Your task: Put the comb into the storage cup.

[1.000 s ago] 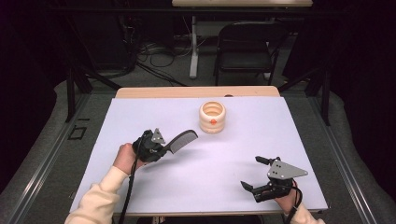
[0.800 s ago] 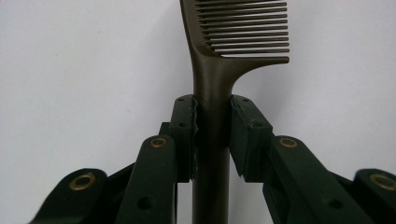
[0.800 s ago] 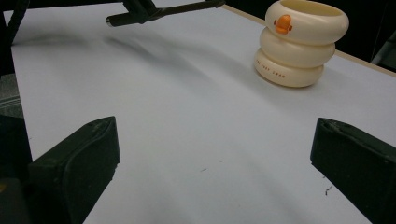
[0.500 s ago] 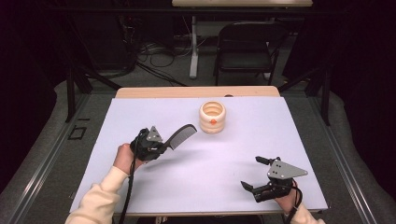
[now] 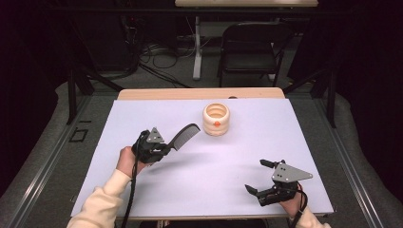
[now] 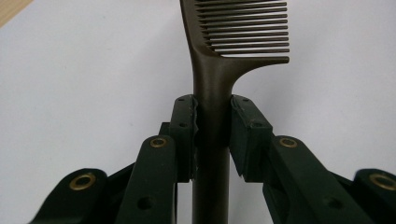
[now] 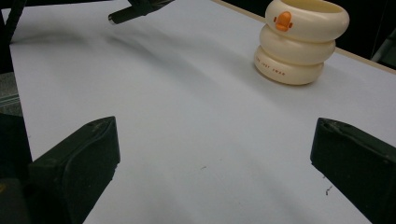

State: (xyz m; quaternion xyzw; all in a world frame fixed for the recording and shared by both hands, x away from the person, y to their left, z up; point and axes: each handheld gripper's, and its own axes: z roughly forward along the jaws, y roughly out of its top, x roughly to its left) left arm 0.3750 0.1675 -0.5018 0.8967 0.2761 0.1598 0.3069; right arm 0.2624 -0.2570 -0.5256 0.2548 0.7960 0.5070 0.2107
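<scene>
While the left claw (image 6: 212, 140) pinches the comb (image 5: 183, 136) beside the cream holder (image 5: 216, 118), it should tip teeth downward.

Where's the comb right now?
In the high view the comb is left of centre, clamped by its handle in the left gripper, teeth end pointing toward the cream holder.

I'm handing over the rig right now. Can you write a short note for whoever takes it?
Left gripper: jaws shut on the handle of the dark comb, held above the table, teeth end pointing toward the cream holder.
Right gripper: jaws open, nothing in them, near the table's front right.
Done: comb picked up.
Left: probably putting the comb into the holder, which stands upright toward the back of the table.
</scene>
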